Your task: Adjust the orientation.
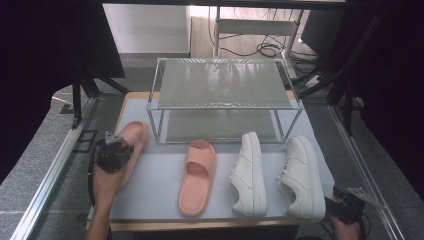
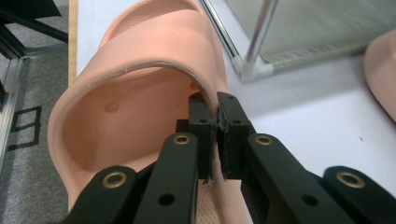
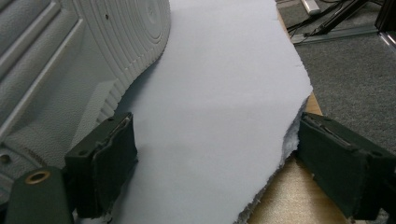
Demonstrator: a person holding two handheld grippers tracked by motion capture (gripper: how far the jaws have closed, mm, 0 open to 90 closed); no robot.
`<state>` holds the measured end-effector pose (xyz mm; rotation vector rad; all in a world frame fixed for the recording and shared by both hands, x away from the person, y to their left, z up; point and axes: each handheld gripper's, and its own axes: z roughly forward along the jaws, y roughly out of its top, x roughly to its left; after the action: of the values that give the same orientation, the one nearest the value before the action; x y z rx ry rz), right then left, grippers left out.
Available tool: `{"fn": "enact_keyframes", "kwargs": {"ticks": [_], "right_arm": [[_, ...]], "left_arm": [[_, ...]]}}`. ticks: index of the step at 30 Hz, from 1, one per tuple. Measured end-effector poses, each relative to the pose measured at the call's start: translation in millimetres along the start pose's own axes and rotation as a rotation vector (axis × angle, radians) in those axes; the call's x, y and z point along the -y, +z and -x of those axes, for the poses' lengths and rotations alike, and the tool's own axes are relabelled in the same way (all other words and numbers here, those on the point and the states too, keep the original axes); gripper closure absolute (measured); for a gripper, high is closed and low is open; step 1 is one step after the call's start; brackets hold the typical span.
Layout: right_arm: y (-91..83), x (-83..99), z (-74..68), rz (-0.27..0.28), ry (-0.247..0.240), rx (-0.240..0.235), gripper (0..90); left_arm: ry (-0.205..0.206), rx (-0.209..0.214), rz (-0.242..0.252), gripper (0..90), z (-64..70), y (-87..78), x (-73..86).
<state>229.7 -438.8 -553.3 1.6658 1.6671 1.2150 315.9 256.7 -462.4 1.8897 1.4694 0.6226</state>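
High view is showing the left gripper sitting over the leftmost pink slide sandal, which is lying at the left edge of the tabletop, just in front of the left leg of the wire rack. Left gripper view is showing the jaws pressed together on the right edge of the sandal's wide strap, with the thin strap wall pinched between the black pads. The sandal is looking soft and matte, salmon pink, with a fine dimpled texture across its footbed and a smooth arched band over the top.

A second pink sandal is lying near the middle of the tabletop, with two white sneakers resting to its right, all pointing toward the rack.

Right gripper view is showing the right gripper with its jaws standing wide apart, hovering over the grey mat at the tabletop's corner, just beside the ridged sole of the rightmost sneaker.
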Motion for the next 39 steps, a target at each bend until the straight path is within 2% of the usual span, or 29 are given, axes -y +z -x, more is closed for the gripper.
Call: {"fn": "enact_keyframes", "kwargs": {"ticks": [13, 20, 23, 32, 34, 39], "right_arm": [[0.0, 0.2, 0.0, 0.001, 0.002, 0.000, 12.5], [0.0, 0.2, 0.0, 0.002, 0.001, 0.000, 12.5], [0.1, 0.2, -0.2, 0.003, 0.004, 0.000, 12.5], [0.1, 0.2, -0.1, 0.002, 0.003, -0.001, 12.5], [0.2, 0.2, -0.1, 0.003, 0.002, -0.001, 12.5], [0.1, 0.2, -0.1, 0.002, 0.003, -0.001, 12.5]], "left_arm": [[0.056, 0.045, -0.007, 85.7, 11.4, -33.0, 20.2], [0.095, 0.069, -0.009, 85.6, 25.8, -48.2, 31.7], [0.108, 0.101, -0.001, 85.7, 35.7, -55.2, 35.8], [0.148, 0.140, 0.011, 85.6, 56.9, -54.7, 35.1], [0.161, 0.157, 0.018, 85.7, 65.4, -51.6, 32.5], [0.173, 0.171, 0.023, 85.7, 76.2, -43.5, 27.9]]}}
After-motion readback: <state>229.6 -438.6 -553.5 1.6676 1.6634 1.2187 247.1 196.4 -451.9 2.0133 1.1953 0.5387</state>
